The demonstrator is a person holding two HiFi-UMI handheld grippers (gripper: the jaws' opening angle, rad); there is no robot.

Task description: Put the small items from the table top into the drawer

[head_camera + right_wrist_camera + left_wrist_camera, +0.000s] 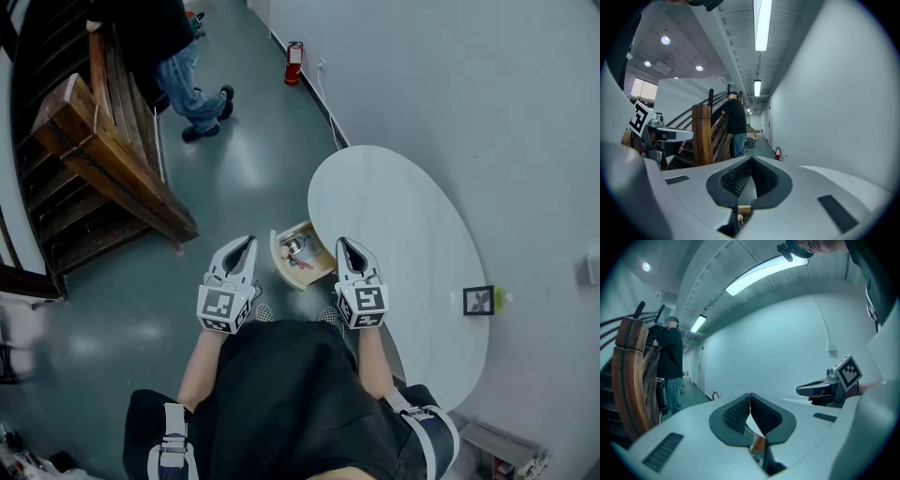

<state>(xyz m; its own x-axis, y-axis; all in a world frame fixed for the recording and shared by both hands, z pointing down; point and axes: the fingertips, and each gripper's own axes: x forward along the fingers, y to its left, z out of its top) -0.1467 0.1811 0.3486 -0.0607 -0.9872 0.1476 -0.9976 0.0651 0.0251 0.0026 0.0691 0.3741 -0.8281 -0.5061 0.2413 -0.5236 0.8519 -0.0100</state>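
Both tongs were pressed together and held nothing. The left tongs [247, 246] and the right tongs [347, 246] were held side by side, tips pointing away from the person. One was on each side of an open wooden drawer [302, 279], which stuck out from the near left edge of a white oval desk [403, 216]. Each tongs' own view showed its ribbed pads meeting at the tip with nothing between them.

Inside the drawer lay a shiny metallic item [296, 247] and something reddish [310, 266], both too small to identify. Most of the desk top was bare. One small dark picture frame [478, 300] stood near the desk's right edge, by the wall. A yellow-green thing [500, 299] sat just behind it, well apart from both tongs.

The task looked mostly done. Some items were in the drawer, and the frame and the thing behind it seemed to be all that was left, if they counted as small items.

The person's body hid part of the desk's near edge and the drawer's front. Farther off, a bystander [192, 89] stood by a wooden staircase [94, 159], cut off at the picture's top edge
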